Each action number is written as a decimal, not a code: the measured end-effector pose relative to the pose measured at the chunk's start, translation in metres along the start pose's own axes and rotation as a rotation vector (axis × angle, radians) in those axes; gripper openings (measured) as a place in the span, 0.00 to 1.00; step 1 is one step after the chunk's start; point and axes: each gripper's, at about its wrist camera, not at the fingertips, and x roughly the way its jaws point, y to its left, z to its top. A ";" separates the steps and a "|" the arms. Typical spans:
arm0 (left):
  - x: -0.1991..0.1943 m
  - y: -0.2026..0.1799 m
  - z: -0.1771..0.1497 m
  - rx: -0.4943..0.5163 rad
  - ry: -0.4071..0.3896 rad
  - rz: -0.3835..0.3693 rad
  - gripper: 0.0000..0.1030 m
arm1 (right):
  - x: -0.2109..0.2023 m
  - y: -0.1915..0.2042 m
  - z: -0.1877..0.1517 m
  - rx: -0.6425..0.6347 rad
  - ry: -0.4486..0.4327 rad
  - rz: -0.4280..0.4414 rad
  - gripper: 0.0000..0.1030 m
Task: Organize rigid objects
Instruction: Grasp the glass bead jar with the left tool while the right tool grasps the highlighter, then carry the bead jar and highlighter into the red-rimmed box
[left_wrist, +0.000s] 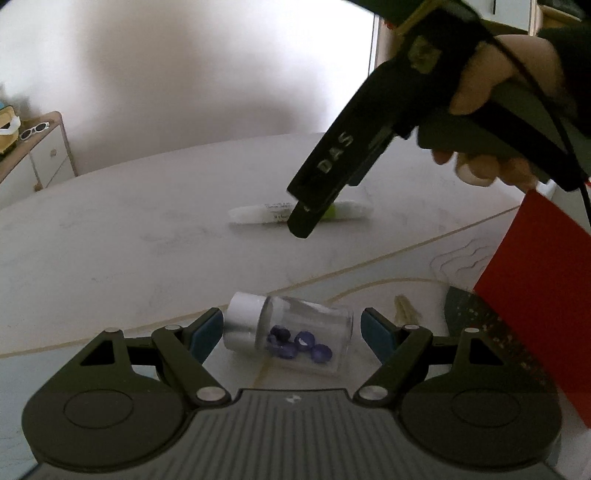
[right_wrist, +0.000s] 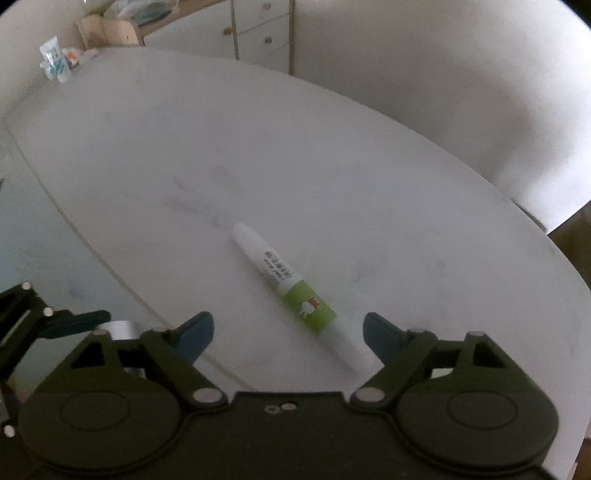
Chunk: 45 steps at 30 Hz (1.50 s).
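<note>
A pale room with a light wall and low white cabinets surrounds a white marble-look table (right_wrist: 295, 155), which takes up most of both views. At its near right edge in the left wrist view a red box (left_wrist: 539, 306) stands over a dark speckled patch.

The right gripper (right_wrist: 288, 332) hangs low over the table with its jaws spread, bracketing the lower end of a white tube with a green label (right_wrist: 291, 291). The tube lies flat and slanted, its near tip close to the right-hand pad, untouched as far as can be seen. In the left wrist view a hand (left_wrist: 517, 110) holds this tool, angled down over the tube.

The left gripper (left_wrist: 291, 332) is likewise spread wide, either side of a small clear jar with a white cap (left_wrist: 291, 332), lying on its side with blue bead-like pieces (left_wrist: 299, 345) inside.

Judging from this, both tools are at the approach-to-grasp step. The next move calls for squaring each pair of pads to its object's axis, lowering, and closing gently so the round jar does not roll away.
</note>
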 end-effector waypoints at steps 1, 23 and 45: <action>0.001 -0.001 -0.001 0.004 -0.004 -0.001 0.79 | 0.003 0.001 0.000 -0.005 0.006 0.000 0.81; 0.008 0.000 -0.009 0.005 -0.037 -0.010 0.71 | 0.006 0.025 -0.011 0.013 0.011 0.025 0.43; -0.038 -0.016 -0.021 -0.034 0.009 -0.013 0.71 | -0.060 0.080 -0.085 0.119 -0.052 0.015 0.16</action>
